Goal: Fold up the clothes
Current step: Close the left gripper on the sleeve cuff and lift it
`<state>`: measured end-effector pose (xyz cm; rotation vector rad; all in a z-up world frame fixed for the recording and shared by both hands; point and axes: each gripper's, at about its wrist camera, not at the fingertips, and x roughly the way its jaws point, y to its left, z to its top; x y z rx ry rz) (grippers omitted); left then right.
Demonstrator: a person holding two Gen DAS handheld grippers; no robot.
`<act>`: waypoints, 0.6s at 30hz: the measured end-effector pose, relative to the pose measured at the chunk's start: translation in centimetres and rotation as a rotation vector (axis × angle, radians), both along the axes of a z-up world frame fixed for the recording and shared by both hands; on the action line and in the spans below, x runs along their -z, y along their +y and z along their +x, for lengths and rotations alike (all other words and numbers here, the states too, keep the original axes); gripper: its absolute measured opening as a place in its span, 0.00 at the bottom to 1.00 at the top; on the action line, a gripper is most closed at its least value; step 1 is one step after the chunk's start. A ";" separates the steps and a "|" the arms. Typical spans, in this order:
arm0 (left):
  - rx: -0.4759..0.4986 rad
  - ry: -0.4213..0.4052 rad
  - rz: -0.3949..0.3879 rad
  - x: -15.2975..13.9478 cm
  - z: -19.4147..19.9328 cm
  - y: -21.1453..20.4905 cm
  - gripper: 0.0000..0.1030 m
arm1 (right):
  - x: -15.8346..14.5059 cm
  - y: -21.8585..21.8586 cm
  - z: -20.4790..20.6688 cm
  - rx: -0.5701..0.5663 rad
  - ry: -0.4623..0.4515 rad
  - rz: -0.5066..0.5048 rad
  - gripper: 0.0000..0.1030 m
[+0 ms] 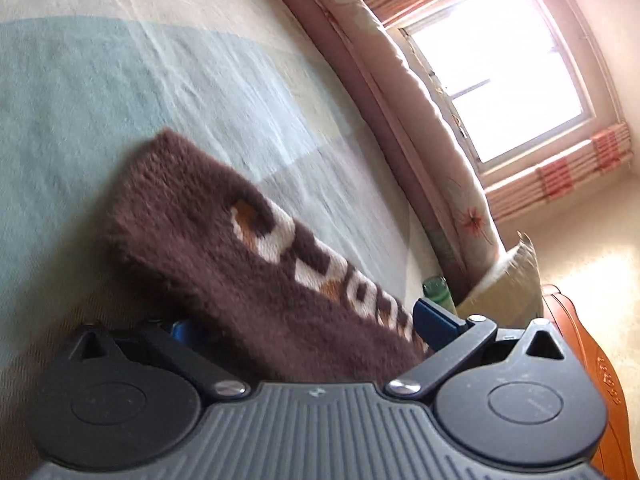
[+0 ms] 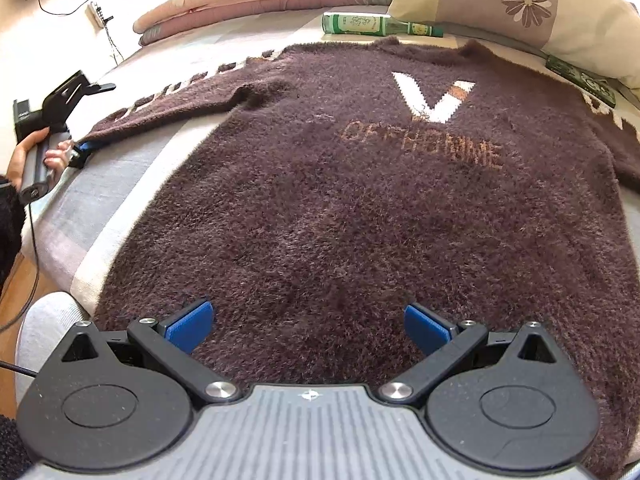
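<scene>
Sweater (image 2: 360,208) flat on bed (image 1: 160,92), unfolded. Left gripper (image 1: 304,330) pinching sleeve (image 1: 224,240); right gripper (image 2: 308,326) fingers wide, empty. Folding barely begun.

Sweater (image 2: 360,200) lies on bed (image 2: 120,184); bottle (image 2: 376,25) behind it.

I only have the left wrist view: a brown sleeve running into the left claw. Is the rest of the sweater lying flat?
Observer: Yes. The sweater lies spread front-up on the bed, white V facing up.
Operator: Where is the right claw?
Observer: The right claw is open over the hem, gripping nothing.
Operator: I see a bit of green by the pillow. What is it?
Observer: A green bottle lying on its side just beyond the collar, beside the pillow.
Operator: Which part do I have?
Observer: The left claw is at the cuff end of the outstretched sleeve.
</scene>
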<state>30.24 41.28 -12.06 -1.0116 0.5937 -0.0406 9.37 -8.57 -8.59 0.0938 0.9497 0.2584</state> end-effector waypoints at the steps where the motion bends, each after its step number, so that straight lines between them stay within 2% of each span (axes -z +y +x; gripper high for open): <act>1: -0.018 -0.001 -0.005 0.0 0.3 0.0 0.99 | 0.0 0.0 0.0 -0.001 -0.001 -0.001 1.00; 4: -0.065 -0.006 -0.024 0.2 0.9 0.0 0.99 | -0.1 -0.1 0.0 0.001 -0.004 -0.007 1.00; 8: -0.011 -0.052 -0.057 0.5 -0.3 -0.6 0.98 | -0.1 -0.3 0.1 0.009 0.000 0.000 1.00; 10: -0.015 -0.081 -0.095 0.8 -0.9 -0.5 0.96 | 0.2 -0.3 0.3 0.011 0.013 0.008 1.00; 12: -0.041 -0.086 -0.134 1.3 -1.0 0.1 0.88 | 0.3 -0.1 0.4 0.003 0.019 0.013 1.00; 14: -0.100 -0.059 -0.170 2.0 -0.7 1.2 0.66 | 0.3 0.2 0.3 -0.010 0.015 0.009 1.00; 16: -0.147 -0.030 -0.202 2.8 -0.4 1.9 0.51 | 0.3 0.3 0.2 -0.014 0.014 0.003 1.00; 17: -0.155 -0.029 -0.211 3.1 -0.3 2.2 0.45 | 0.3 0.4 0.2 -0.016 0.014 0.000 1.00; 18: -0.163 -0.028 -0.219 3.5 -0.3 2.4 0.45 | 0.3 0.3 0.2 -0.014 0.015 0.000 1.00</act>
